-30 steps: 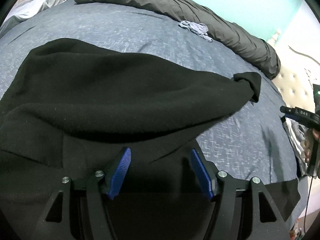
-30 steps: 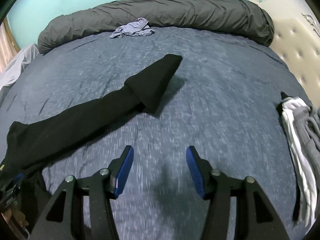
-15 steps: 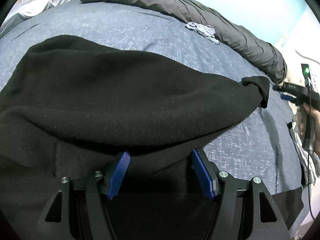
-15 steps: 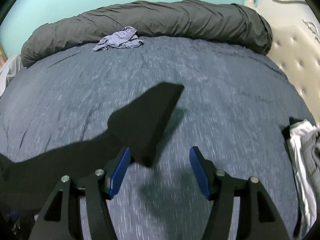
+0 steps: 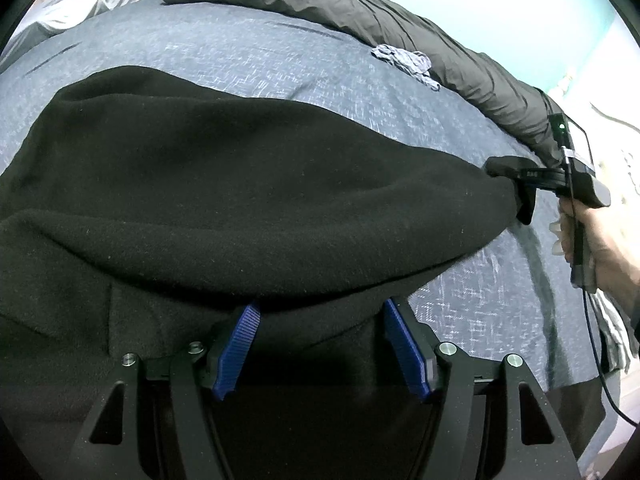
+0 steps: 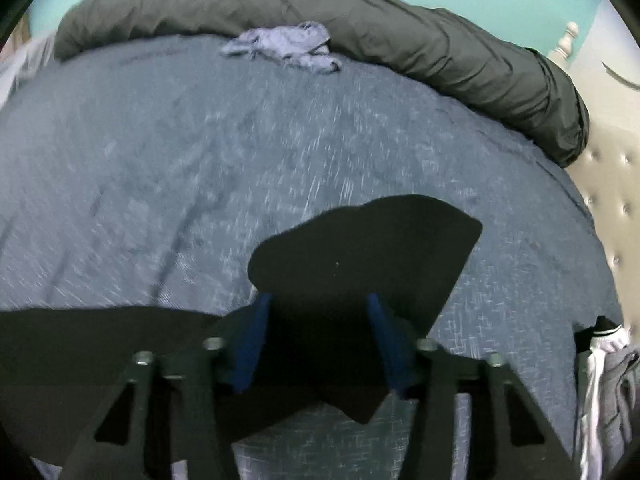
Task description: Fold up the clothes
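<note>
A black fleece garment point(image 5: 240, 184) lies spread on the blue bedspread point(image 5: 280, 56). My left gripper point(image 5: 320, 312) hovers open over the garment's near part, and a thick fold of fleece crosses just past its fingertips. The garment's sleeve point(image 6: 360, 248) stretches out to the right. My right gripper point(image 6: 318, 308) straddles the flat sleeve end, with the cloth lying between its blue pads point(image 6: 256, 332). Its jaws are closing, and the pads still stand apart from the cloth. In the left wrist view a hand point(image 5: 600, 240) holds that right gripper point(image 5: 516, 176) at the sleeve tip.
A rolled dark grey duvet point(image 6: 400, 20) lines the far edge of the bed, with a small crumpled pale blue cloth point(image 6: 288, 46) in front of it. Grey and white clothes point(image 6: 600, 380) lie at the right edge. A tufted headboard point(image 6: 608, 184) stands on the right.
My right gripper has travelled across the bed to the sleeve end, which now lies between its fingers, and its jaws have narrowed slightly. The left gripper has hardly moved.
</note>
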